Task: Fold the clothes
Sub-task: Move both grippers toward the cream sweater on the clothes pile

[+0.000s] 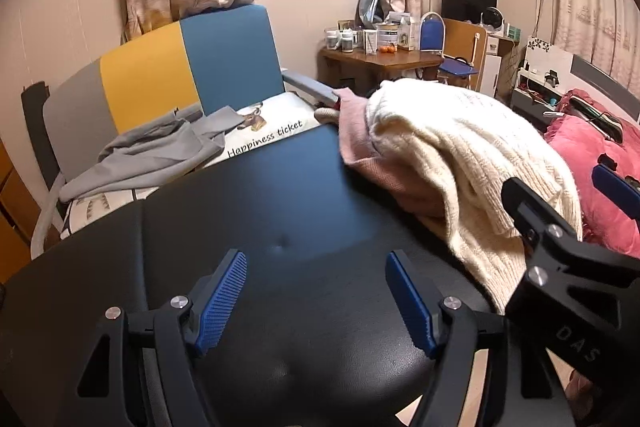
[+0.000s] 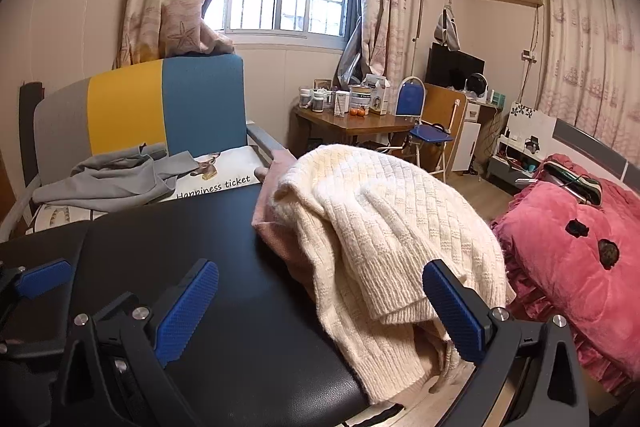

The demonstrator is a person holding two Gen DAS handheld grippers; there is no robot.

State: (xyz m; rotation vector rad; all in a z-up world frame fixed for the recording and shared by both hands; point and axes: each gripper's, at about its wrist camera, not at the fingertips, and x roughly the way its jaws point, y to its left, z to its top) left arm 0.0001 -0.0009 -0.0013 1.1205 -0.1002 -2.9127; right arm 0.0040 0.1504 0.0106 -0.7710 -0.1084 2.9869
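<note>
A cream knitted sweater (image 1: 452, 155) (image 2: 384, 227) lies crumpled on the right side of a black padded table (image 1: 280, 207) (image 2: 200, 227) and hangs over its right edge. A pink garment (image 1: 356, 131) (image 2: 272, 227) pokes out from under it. My left gripper (image 1: 316, 303) is open over bare black padding, to the left of the sweater. My right gripper (image 2: 320, 307) is open too, with its right pad (image 2: 452, 311) over the sweater's hem and nothing pinched. A grey garment (image 1: 152, 155) (image 2: 112, 179) lies on the chair behind the table.
A chair with a grey, yellow and blue back (image 1: 160, 75) (image 2: 132, 107) stands just behind the table. A bed with a pink cover (image 2: 568, 259) is close on the right. Further back stand a cluttered wooden table (image 2: 352, 123) and a blue folding chair (image 2: 420, 115).
</note>
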